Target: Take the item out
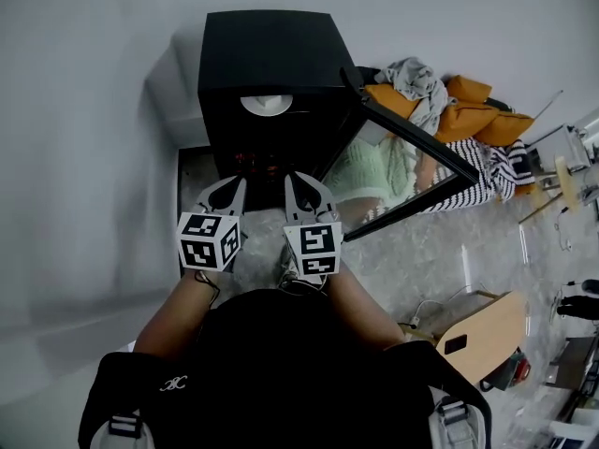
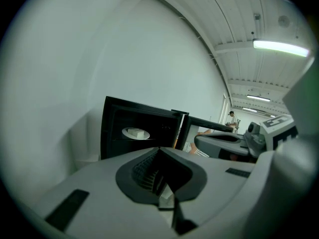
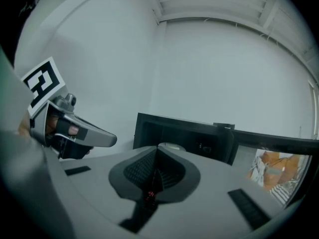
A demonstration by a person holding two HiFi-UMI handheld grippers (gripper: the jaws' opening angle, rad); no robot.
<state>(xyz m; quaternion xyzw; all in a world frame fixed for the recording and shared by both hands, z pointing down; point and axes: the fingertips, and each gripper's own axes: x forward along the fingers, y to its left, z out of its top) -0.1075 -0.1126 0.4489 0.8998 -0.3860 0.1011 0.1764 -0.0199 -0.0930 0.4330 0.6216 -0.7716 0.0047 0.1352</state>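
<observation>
**Door open, item not out yet**

On the left of the head view I hold my left gripper (image 1: 226, 197) up in front of me. Its own view shows its two jaws pressed together, with nothing between them. It is near the front of the black box (image 1: 267, 54), but I think it is not inside.

In the middle, the black box stands by the white wall. Inside it sits a white plate (image 2: 124, 133) with a small white block (image 2: 136, 131) on top. I think that block, with its plate, is the item I must take out. It shows in the middle left of the left gripper view. Nothing is touching it.

Just to the right of my left gripper is my right gripper (image 1: 306, 195). Its jaws are pressed together too, and they hold nothing. In the right gripper view only the top of the plate peeks over my jaws.

Further right, the glass door (image 1: 412, 171) of the box is swung wide open. Past it, in the upper right of the head view, lie some clothes (image 1: 419, 80) and orange cushions (image 1: 473, 112). They are not part of my job.

So here is how far I think I am. The door is open, so the way in is free. The big part is left to do. I need to spread my jaws, reach into the box, take hold of the plate and bring it out without tipping the block off.
</observation>
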